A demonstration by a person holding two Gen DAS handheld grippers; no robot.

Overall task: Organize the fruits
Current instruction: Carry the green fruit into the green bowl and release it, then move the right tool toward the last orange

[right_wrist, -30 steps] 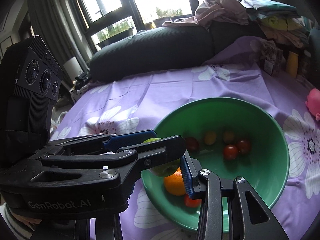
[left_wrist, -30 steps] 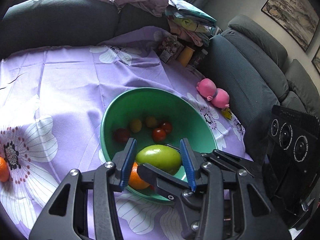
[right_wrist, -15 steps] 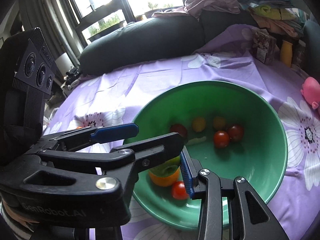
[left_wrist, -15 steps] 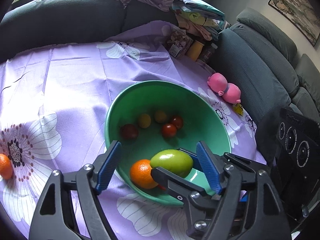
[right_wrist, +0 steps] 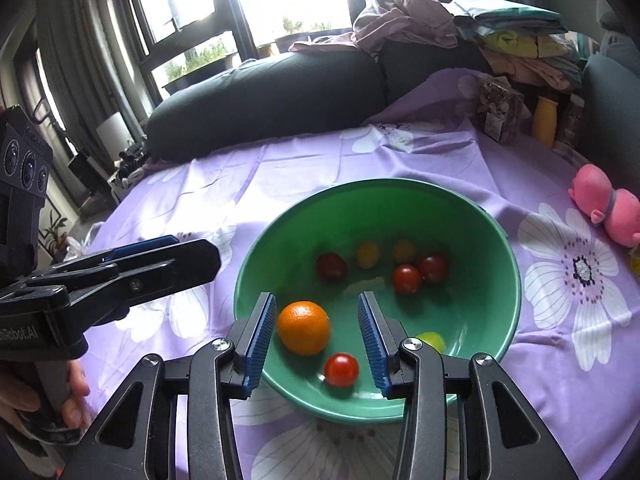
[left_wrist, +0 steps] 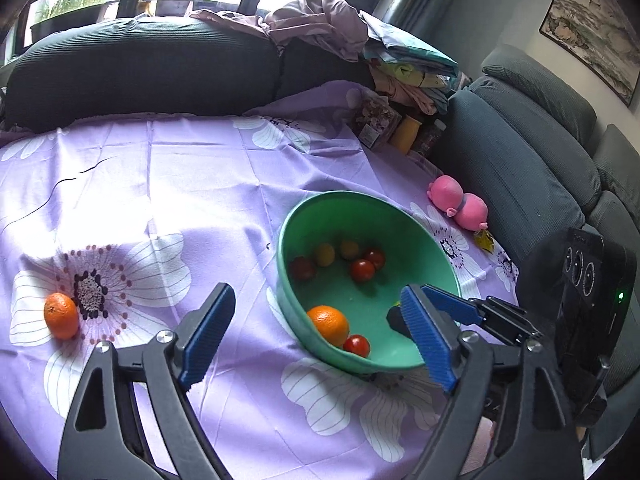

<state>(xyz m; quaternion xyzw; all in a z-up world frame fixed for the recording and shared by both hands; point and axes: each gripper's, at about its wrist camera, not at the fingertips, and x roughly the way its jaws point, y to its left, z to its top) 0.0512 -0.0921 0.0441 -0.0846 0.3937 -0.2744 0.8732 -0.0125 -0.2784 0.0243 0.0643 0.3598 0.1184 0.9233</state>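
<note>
A green bowl (left_wrist: 404, 224) (right_wrist: 508, 248) sits on the purple flowered tablecloth. It holds an orange (left_wrist: 328, 325) (right_wrist: 304, 327), several small red and yellow tomatoes (right_wrist: 406, 278), and a green fruit (right_wrist: 431, 340) mostly hidden behind my right finger. A second orange (left_wrist: 61, 315) lies on the cloth at far left. My left gripper (left_wrist: 316, 340) is open and empty, over the cloth at the bowl's left rim. My right gripper (right_wrist: 318, 336) is open and empty over the bowl's near rim, above the orange.
A pink plush toy (left_wrist: 460, 204) (right_wrist: 608, 204) lies right of the bowl. A box, a yellow bottle (right_wrist: 545, 120) and jars stand at the back right. Dark sofas (left_wrist: 140, 68) with piled clothes border the table at back and right.
My left gripper opened, released the green fruit into the bowl, and drew back to the left. My right gripper opened and shifted over the bowl's near rim.
</note>
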